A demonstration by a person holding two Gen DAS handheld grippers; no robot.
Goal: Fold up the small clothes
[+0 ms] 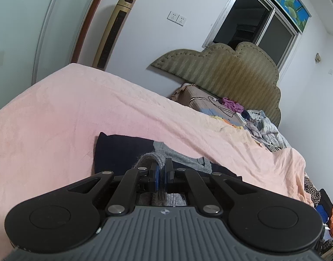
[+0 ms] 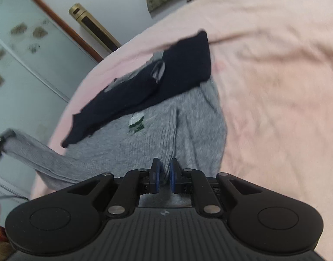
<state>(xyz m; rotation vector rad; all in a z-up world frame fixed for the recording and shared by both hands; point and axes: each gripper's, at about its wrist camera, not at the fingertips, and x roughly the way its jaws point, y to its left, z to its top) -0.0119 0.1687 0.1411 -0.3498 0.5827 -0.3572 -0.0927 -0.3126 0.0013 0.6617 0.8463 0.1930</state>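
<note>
Black linkage arms and ribbed grey housing fill the lower part of both wrist views, hiding whatever lies directly beneath. Left gripper [image 1: 162,175]: blue-padded fingers drawn close together, pinching a rolled edge of the grey ribbed knit sweater [image 1: 179,155]; cloth shows between the pads and again below them. Right gripper [image 2: 164,175]: fingers likewise nearly closed, clamped on a raised fold of the same sweater [image 2: 149,139], which lies spread on the pink fleece bedspread [image 2: 275,76]. One grey sleeve [image 2: 33,155] stretches off to the left edge of the right view, where it meets a dark object cut off by the frame. Dark navy garment [image 2: 166,76] lies partly over the sweater's far side; a small white-and-green label [image 2: 137,120] sits just beside its edge. The right view is motion-blurred, so fabric detail is soft. Around the work: an olive scalloped upholstered headboard [image 1: 231,69] against the wall, a heap of mixed crumpled clothes [image 1: 260,126] at the bed's head, a tall gold tower fan-like column [image 1: 114,30], a dark sliding window [image 1: 255,24], and a double wall socket [image 1: 177,18]. Orange and blue items at the left view's right edge are too cropped to identify.
</note>
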